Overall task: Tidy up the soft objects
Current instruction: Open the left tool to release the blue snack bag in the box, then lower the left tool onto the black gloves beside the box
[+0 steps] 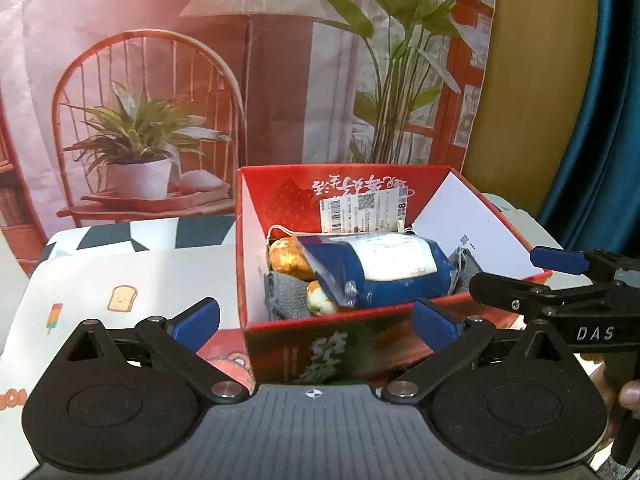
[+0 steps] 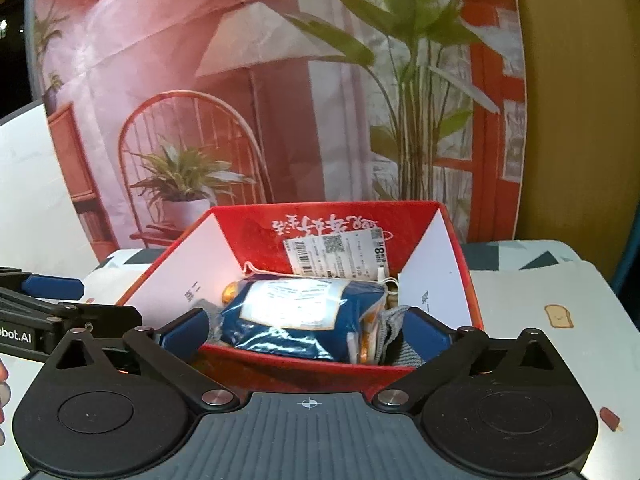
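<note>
An open red box (image 1: 320,326) stands on the table; it also shows in the right wrist view (image 2: 280,368). Inside lie a blue and white plastic pack (image 1: 384,270) (image 2: 304,312), a grey cloth (image 1: 286,294) (image 2: 390,326), and gold and white round soft items (image 1: 288,260). My left gripper (image 1: 316,322) is open and empty, just in front of the box's near wall. My right gripper (image 2: 306,334) is open and empty at the box's near rim. The right gripper also shows in the left wrist view (image 1: 532,272).
A white mat (image 1: 120,280) with toast and ice-lolly drawings covers the table left of the box, and also right of it (image 2: 560,300). A printed backdrop (image 1: 200,80) of a chair and plants stands behind. A teal curtain (image 1: 600,140) hangs at the right.
</note>
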